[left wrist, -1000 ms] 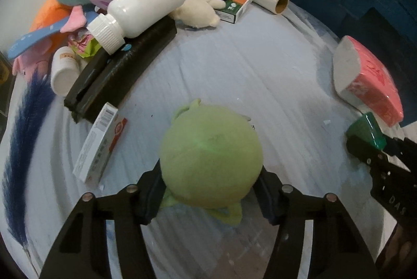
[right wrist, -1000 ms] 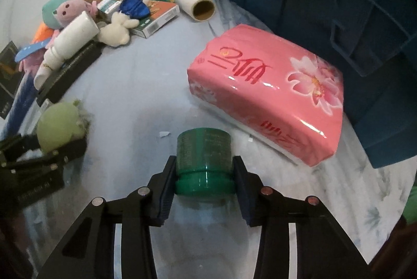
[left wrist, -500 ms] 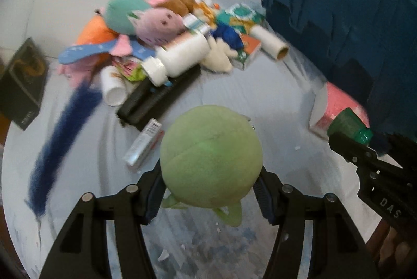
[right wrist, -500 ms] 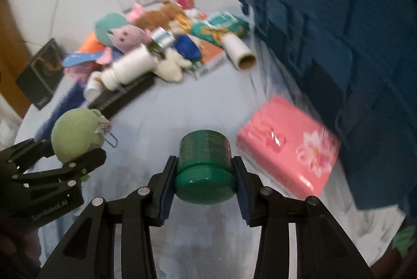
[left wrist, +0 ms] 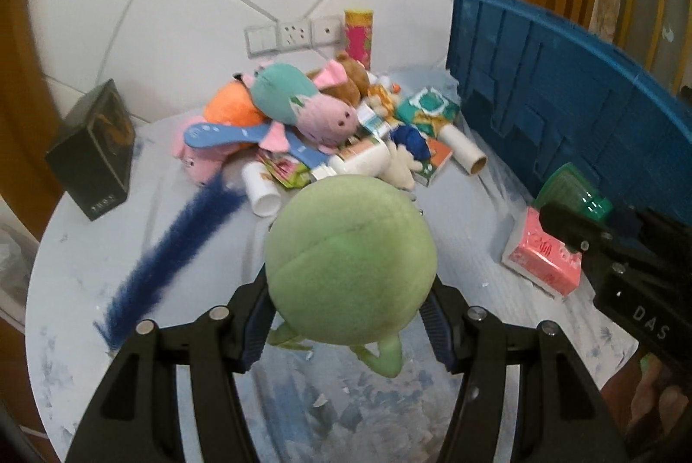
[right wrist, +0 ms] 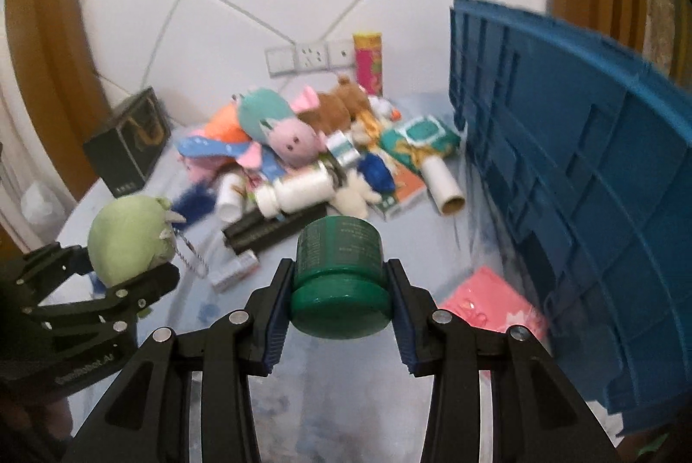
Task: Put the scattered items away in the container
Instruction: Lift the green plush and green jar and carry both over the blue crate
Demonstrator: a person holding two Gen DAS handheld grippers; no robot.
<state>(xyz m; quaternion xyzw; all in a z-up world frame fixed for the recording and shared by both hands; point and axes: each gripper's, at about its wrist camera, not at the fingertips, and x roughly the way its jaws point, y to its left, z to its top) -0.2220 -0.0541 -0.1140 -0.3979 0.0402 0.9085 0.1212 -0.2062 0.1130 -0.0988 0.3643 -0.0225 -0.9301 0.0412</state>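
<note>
My left gripper [left wrist: 348, 326] is shut on a round green plush toy [left wrist: 349, 259], held high above the table; the same green plush toy [right wrist: 127, 244] shows at the left of the right wrist view. A dark green jar [right wrist: 339, 277] sits lid-first in my right gripper [right wrist: 339, 316], which is shut on it; that green jar [left wrist: 573, 194] appears at the right of the left wrist view. The blue crate [right wrist: 575, 177] stands at the right, its ribbed wall [left wrist: 562, 108] facing me. A heap of scattered items [left wrist: 320, 130] lies at the table's back.
The heap holds plush toys [right wrist: 294, 136], a white bottle [right wrist: 302, 190], a cardboard tube [right wrist: 443, 186] and boxes. A pink tissue pack [left wrist: 543, 259] lies beside the crate. A blue feather [left wrist: 173, 246] and a black box [left wrist: 93, 155] are at the left. A tiled wall with sockets [left wrist: 285, 34] stands behind.
Both grippers have risen well above the table with their loads; the heap and tissue pack now look smaller and farther. The crate's top rim has come into view.
</note>
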